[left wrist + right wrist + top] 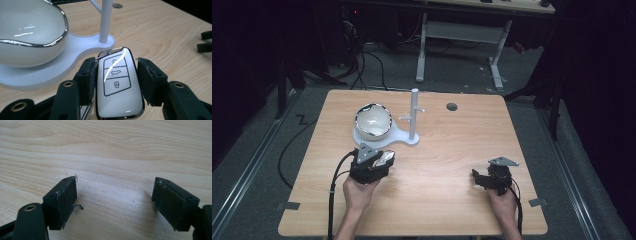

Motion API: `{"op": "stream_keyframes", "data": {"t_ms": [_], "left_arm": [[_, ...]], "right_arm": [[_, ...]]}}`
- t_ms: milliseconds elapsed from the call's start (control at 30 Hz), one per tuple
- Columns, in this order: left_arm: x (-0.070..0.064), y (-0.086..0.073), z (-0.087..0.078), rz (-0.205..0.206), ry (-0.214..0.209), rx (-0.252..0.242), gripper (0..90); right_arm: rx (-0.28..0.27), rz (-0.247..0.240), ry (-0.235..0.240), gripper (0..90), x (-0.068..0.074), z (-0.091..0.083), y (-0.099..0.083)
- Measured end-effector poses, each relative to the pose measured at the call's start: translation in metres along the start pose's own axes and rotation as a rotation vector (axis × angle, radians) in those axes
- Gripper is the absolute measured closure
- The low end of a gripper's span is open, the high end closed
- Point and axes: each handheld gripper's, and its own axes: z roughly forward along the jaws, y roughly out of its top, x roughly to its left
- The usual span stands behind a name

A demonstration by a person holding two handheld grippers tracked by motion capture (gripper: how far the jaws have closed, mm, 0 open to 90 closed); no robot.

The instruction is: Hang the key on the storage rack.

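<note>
Gripping a white car key fob (pixel 117 85) between its two pads, the left gripper (pixel 380 158) sits near the table's (pixel 442 200) front left, just before the white stand (pixel 404 135) bearing a bowl (pixel 373 120). Well apart, the right gripper (pixel 113 200) rests low over bare wood, jaws spread wide and holding nothing.

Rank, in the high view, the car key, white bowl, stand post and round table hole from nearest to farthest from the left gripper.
1. Car key: between the left gripper's jaws.
2. White bowl: just beyond, on the stand's base.
3. Stand post: beyond, to the right.
4. Round table hole: farthest, right of the post.
</note>
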Motion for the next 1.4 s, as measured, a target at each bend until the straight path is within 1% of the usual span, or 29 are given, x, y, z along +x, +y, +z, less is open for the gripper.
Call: {"op": "stream_keyframes", "data": {"t_ms": [267, 333, 567, 667, 900, 1133, 1233, 1400], "left_arm": [[0.000, 0.017, -0.003, 0.013, -0.030, -0.021, 50.7], [0.000, 0.022, -0.004, 0.011, -0.041, -0.030, 50.7], [0.000, 0.041, -0.005, 0.025, -0.055, -0.053, 50.7], [0.002, 0.049, -0.006, 0.025, -0.064, -0.061, 50.7], [0.008, 0.069, -0.002, 0.010, -0.085, -0.076, 50.7], [0.010, 0.085, 0.001, 0.024, -0.085, -0.077, 50.7], [0.013, 0.091, 0.004, 0.017, -0.095, -0.079, 50.7], [0.016, 0.101, 0.007, 0.010, -0.094, -0.088, 50.7]], "right_arm": [[0.000, -0.001, 0.000, 20.3, 0.000, 0.000, 0.000], [0.001, -0.001, 0.000, 20.3, 0.000, 0.000, 0.000], [0.001, -0.001, 0.000, 20.3, 0.000, 0.000, 0.000], [0.000, -0.002, 0.000, 20.3, 0.000, 0.000, 0.000], [0.000, -0.002, 0.001, 20.3, 0.000, 0.000, 0.000], [0.000, -0.003, 0.001, 20.2, 0.000, 0.000, 0.000], [0.000, -0.003, 0.001, 20.3, 0.000, 0.000, 0.000], [0.000, -0.003, 0.001, 20.2, 0.000, 0.000, 0.000]]}}
